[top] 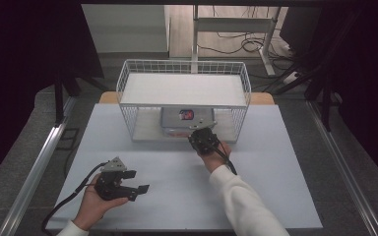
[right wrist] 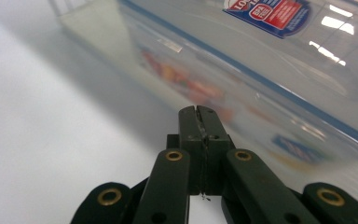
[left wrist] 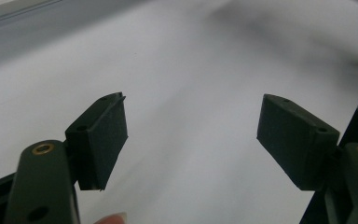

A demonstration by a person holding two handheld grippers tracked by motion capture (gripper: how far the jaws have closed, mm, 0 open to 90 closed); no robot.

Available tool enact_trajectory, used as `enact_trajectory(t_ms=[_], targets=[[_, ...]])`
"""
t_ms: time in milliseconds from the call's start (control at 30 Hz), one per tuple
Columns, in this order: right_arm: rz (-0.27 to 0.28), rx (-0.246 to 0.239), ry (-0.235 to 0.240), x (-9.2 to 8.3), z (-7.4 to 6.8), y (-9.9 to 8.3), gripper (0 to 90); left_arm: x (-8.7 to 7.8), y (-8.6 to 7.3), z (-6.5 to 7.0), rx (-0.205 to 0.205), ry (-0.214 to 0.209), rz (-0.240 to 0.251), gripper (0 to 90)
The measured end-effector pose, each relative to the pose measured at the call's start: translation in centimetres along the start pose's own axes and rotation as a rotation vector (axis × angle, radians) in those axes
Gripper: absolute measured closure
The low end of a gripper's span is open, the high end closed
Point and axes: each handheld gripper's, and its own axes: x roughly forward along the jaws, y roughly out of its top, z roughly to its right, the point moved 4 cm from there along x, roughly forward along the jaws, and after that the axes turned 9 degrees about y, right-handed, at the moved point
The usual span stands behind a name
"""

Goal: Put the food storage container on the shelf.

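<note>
Right gripper (top: 203,132) at the open front of the wire rack (top: 128,73) near the table's (top: 177,196) far edge, jaws pressed together on nothing, tips just before the clear box (top: 187,119) on the rack's lower shelf; seen close in the right gripper view as a see-through wall with a blue lid seam and a red-and-blue label (right wrist: 268,11). Left gripper (top: 140,181) near the table's near-left corner, held level in the hand, jaws wide apart, bare table between the pads (left wrist: 109,135).
</note>
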Motion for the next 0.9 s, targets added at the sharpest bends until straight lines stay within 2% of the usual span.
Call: enact_trajectory(t_ms=[100,167,200,233,267,333,367,400,533,733,900], targets=[[0.003,-0.026,0.022,-2.6,-0.4,-0.8,89.0,-0.1,0.0,-0.1,-0.001,0.003,0.008,23.8],[0.011,-0.022,0.05,-4.8,-0.6,-1.8,88.9,-0.3,0.1,-0.1,-0.007,0.011,0.016,23.8],[0.016,-0.018,0.06,-5.6,-0.6,-2.2,88.9,-0.2,0.0,-0.2,-0.005,0.022,0.018,23.8],[0.016,-0.018,0.06,-5.6,-0.6,-2.2,88.9,-0.2,0.0,-0.2,-0.005,0.022,0.018,23.8],[0.03,-0.004,0.086,-7.7,-0.7,-3.6,88.9,-0.2,0.0,-0.3,-0.006,0.031,0.02,23.6],[0.03,-0.001,0.098,-9.2,-0.8,-5.0,88.8,-0.2,0.0,-0.4,-0.017,0.04,0.026,23.1],[0.03,-0.001,0.098,-9.2,-0.8,-5.0,88.8,-0.2,0.0,-0.4,-0.017,0.04,0.026,23.0],[0.043,0.016,0.118,-11.2,-0.8,-7.0,88.8,-0.2,0.0,-0.4,-0.017,0.052,0.033,22.9],[0.061,0.068,0.123,-14.1,-0.4,-10.6,88.8,0.0,-0.2,-0.4,-0.017,0.07,0.033,22.9],[0.051,0.112,0.104,-16.5,0.5,-13.3,88.6,0.2,-0.7,-0.3,0.003,0.089,0.018,22.6],[0.046,0.119,0.097,-16.3,0.9,-13.5,88.3,0.1,-0.7,-0.4,0.008,0.1,0.024,22.5]])
